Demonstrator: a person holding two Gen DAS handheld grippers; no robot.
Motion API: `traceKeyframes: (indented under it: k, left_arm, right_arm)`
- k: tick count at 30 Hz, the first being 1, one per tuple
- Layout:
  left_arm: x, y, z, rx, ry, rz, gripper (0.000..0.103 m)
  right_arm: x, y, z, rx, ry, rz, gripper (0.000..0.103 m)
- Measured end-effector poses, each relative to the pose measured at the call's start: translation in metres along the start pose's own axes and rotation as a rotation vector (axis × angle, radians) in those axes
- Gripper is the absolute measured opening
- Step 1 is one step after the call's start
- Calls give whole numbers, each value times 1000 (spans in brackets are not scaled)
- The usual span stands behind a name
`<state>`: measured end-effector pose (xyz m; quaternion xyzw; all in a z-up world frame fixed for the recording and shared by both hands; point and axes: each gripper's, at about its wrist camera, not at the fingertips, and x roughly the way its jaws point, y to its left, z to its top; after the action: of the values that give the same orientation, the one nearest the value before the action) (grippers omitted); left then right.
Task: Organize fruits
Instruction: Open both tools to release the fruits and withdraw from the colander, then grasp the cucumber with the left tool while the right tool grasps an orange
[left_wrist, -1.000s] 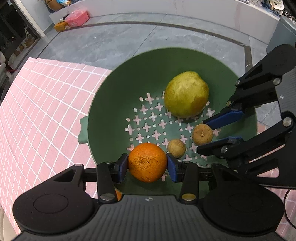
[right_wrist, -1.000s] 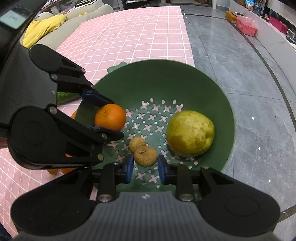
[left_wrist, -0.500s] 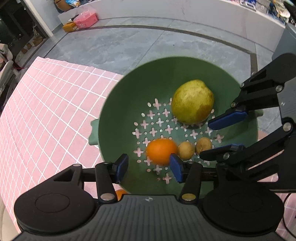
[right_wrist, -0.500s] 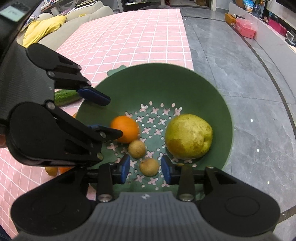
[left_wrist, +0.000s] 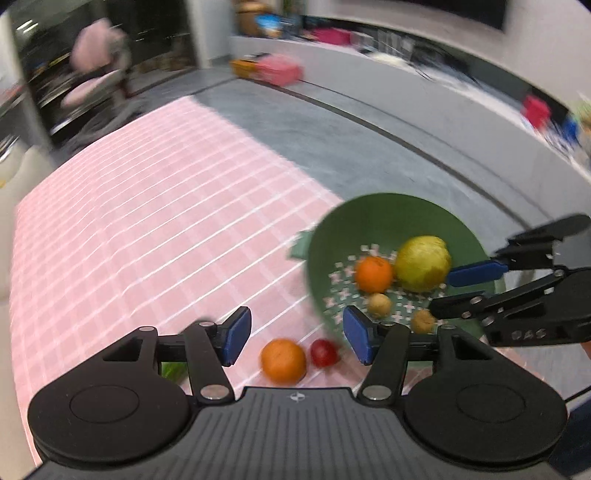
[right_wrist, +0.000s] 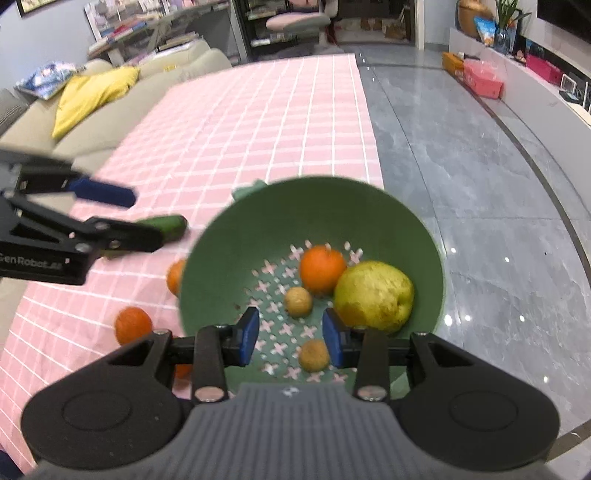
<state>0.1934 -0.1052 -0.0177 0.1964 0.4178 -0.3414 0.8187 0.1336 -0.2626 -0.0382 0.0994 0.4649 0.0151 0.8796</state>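
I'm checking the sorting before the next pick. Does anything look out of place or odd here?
Nothing is spilled or damaged. The green colander sits at the table's edge and holds an orange, a pear and two small brown fruits. Still loose on the pink cloth: two oranges, a small red fruit and a cucumber.

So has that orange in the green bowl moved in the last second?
Yes. The orange left the left tongs and now rests deeper in the colander, touching the pear.
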Motion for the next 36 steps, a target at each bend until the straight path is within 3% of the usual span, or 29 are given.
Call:
traceKeyframes:
  k: [7,15,23,28,33,36]
  left_arm:
    - [-34,33,-64,-228,-3,9,68]
    - [-48,46,-134,-284,62,47,68]
    - [-49,54,-166,-260,91,51,68]
    - [-42,57,-182,-280,103,41,68]
    - [-36,64,-180,-252,102,43,68]
    - [-28,69,-169,-177,101,67,68]
  right_arm:
    - [-21,29,-5,-60,-90,54,36]
    - [-26,62,-25,-144,-100,101,36]
    - [-13,100,-46,-207,-67,127,36]
    - [12,114,-65,-178,-18,44,37]
    - [38,116,-76,-109,25,10,37]
    - [44,117,-75,-106,13,-8,39]
